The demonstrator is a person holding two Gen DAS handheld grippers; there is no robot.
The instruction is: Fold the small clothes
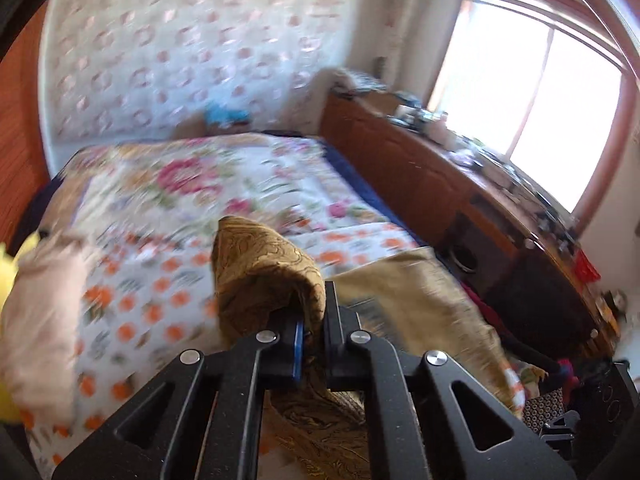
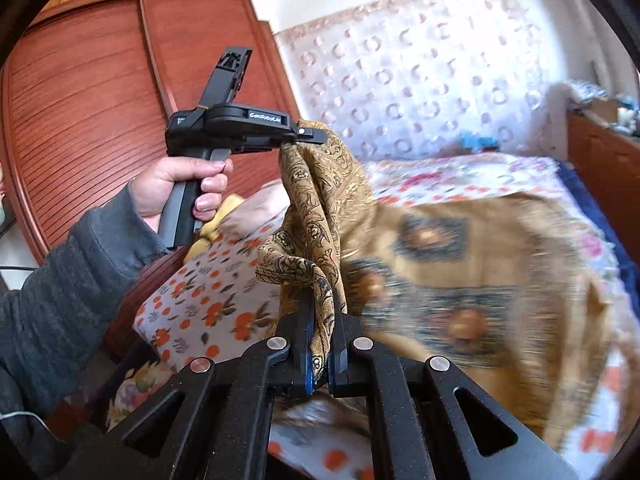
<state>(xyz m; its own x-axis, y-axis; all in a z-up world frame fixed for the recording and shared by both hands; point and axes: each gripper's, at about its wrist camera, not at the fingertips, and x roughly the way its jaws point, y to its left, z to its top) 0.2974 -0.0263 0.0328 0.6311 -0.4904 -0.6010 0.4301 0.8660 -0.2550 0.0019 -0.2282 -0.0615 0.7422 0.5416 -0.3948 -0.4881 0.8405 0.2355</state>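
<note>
A golden-brown patterned cloth is held up over the bed by both grippers. My left gripper is shut on one bunched edge of the cloth; in the right wrist view it appears raised at upper left, held by a hand. My right gripper is shut on another bunched edge, lower and nearer. The rest of the cloth drapes to the right onto the bed and is blurred.
The bed has a floral sheet, with a beige pillow at its left. A wooden sideboard with clutter runs along the right under a window. A wooden wardrobe stands to the left of the bed.
</note>
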